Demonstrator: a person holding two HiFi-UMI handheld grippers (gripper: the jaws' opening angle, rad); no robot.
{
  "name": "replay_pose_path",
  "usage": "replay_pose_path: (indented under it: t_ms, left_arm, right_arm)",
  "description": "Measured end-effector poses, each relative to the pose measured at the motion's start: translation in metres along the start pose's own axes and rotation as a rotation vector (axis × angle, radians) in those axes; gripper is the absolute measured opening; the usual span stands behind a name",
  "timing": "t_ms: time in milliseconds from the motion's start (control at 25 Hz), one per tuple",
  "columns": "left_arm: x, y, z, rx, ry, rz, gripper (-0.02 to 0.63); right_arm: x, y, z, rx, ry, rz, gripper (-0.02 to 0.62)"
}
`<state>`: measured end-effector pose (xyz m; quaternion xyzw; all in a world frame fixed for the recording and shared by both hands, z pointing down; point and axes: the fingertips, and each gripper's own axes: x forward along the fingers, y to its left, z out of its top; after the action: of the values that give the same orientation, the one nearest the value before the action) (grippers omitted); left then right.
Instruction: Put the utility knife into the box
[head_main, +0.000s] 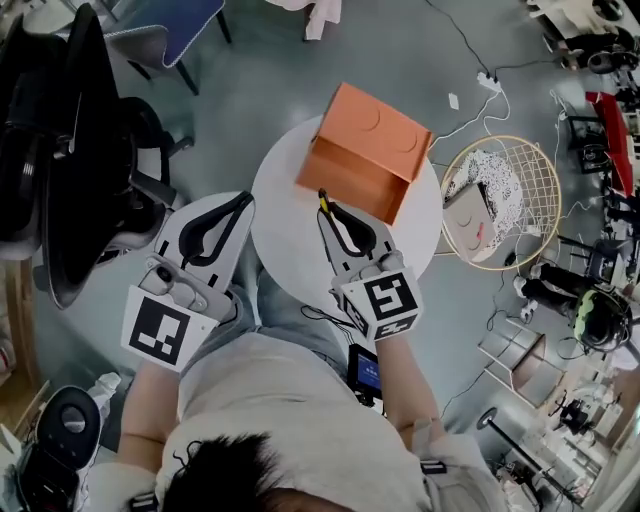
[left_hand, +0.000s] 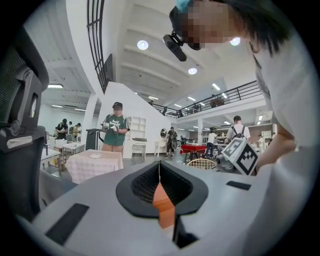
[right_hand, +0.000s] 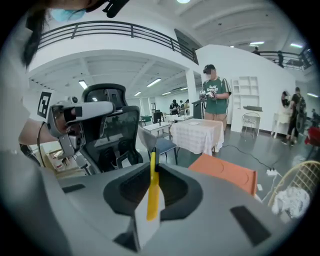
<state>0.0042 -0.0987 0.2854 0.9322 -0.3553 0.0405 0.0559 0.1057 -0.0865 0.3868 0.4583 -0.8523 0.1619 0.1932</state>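
Observation:
The orange box (head_main: 365, 150) stands on the round white table (head_main: 280, 235), its open side facing me; it also shows in the right gripper view (right_hand: 225, 172). My right gripper (head_main: 330, 212) hovers over the table just short of the box, shut on the yellow utility knife (head_main: 323, 200). The knife (right_hand: 152, 192) stands upright between those jaws, its tip poking out past them. My left gripper (head_main: 240, 203) hangs left of the table edge, shut with nothing held (left_hand: 160, 167). A sliver of orange shows through the gap behind its jaws.
A black office chair (head_main: 80, 150) stands close on the left. A round wire basket (head_main: 500, 200) with cloth in it sits right of the table. Cables and a power strip (head_main: 488, 82) lie on the floor beyond. A person in a green shirt (right_hand: 215, 95) stands far off.

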Motion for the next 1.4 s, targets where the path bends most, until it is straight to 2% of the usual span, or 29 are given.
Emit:
replay_pose_path:
  t_ms: [200, 440, 600, 1000, 1400]
  left_arm:
    - [0.023, -0.019, 0.006, -0.001, -0.015, -0.059, 0.014]
    - [0.034, -0.033, 0.006, -0.001, -0.022, -0.063, 0.014]
    - [0.031, -0.034, 0.003, -0.002, -0.004, -0.022, 0.014]
    - [0.022, -0.026, -0.010, -0.010, 0.055, 0.097, 0.014]
    - [0.016, -0.018, -0.023, -0.027, 0.095, 0.161, 0.014]
  right_arm:
    - [-0.018, -0.021, 0.003, -0.006, -0.018, -0.056, 0.060]
    - [-0.024, -0.051, -0.007, -0.022, -0.016, -0.094, 0.060]
    - [-0.018, -0.074, -0.012, -0.062, -0.003, -0.098, 0.060]
    - [0.019, -0.114, -0.037, -0.079, 0.074, -0.060, 0.060]
    - [0.057, -0.127, -0.084, -0.112, 0.223, 0.001, 0.060]
